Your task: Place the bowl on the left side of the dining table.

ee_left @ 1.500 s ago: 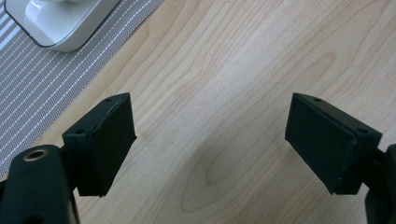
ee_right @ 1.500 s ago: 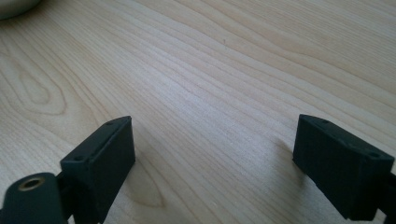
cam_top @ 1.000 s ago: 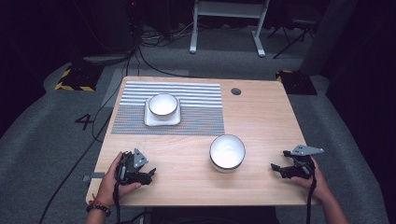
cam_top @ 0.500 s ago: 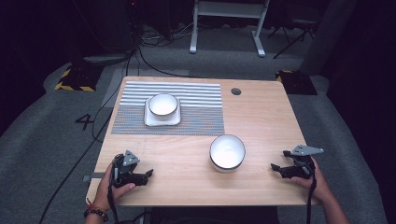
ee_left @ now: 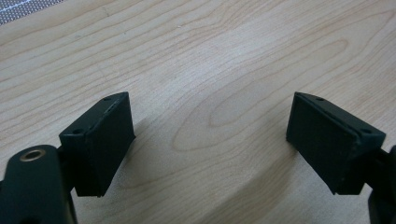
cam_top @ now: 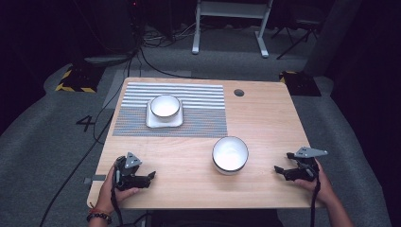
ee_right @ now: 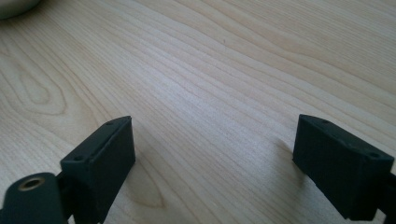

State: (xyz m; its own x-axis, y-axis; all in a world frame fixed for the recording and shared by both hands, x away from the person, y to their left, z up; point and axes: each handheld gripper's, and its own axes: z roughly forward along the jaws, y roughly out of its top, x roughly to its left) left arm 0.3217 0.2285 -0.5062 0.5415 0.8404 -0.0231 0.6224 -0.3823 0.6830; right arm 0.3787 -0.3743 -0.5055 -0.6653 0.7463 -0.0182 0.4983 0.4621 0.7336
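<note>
Nothing gripped yet. Left gripper [cam_top: 150, 175] and right gripper [cam_top: 280, 170] both rest near the table's [cam_top: 265, 127] near edge, jaws spread wide and empty. Loose white bowl [cam_top: 230, 154] sits between them, at 10 o'clock from the right gripper, bare wood all round. Second bowl [cam_top: 165, 106] already stands on the square plate [cam_top: 153, 123] on the striped mat [cam_top: 203, 111], 12 o'clock from the left gripper.

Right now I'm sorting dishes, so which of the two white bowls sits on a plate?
The far bowl on the striped mat: it sits on a square white plate. The nearer bowl rests on bare wood.
</note>
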